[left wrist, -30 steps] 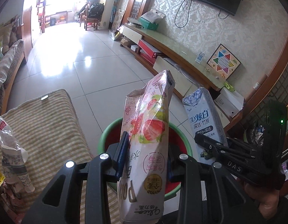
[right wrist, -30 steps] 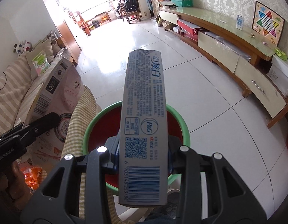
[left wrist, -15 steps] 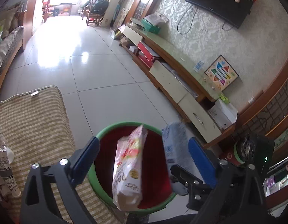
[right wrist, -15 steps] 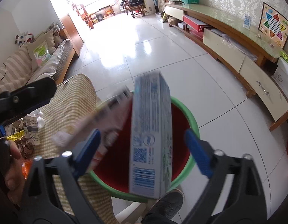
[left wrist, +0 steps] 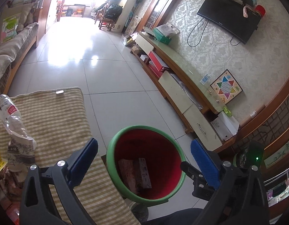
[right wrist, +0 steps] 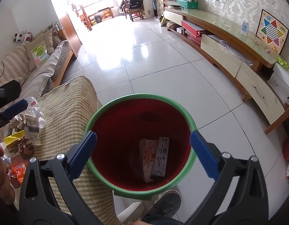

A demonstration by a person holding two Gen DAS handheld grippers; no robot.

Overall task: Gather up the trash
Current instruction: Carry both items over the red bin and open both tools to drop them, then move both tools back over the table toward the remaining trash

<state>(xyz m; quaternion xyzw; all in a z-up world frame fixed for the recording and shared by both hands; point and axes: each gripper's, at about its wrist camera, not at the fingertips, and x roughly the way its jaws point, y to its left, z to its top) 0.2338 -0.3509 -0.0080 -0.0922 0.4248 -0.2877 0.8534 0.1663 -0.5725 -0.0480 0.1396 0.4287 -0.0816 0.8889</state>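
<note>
On the striped cushion (right wrist: pixel 69 101) left of the bin (right wrist: pixel 140 97) lies the remaining trash (right wrist: pixel 26 131), bottle (right wrist: pixel 35 110) pointing away, nearest the left gripper (left wrist: pixel 144 161), while both it and the right gripper (right wrist: pixel 143 148), jaws just opened, stand wide and empty above the dropped boxes (right wrist: pixel 153 157).

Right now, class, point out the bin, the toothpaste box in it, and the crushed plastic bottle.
bin (right wrist: pixel 136 97), right wrist view, far green rim.
toothpaste box (right wrist: pixel 161 156), right wrist view, middle of its upper face.
crushed plastic bottle (left wrist: pixel 12 120), left wrist view, clear body.
</note>
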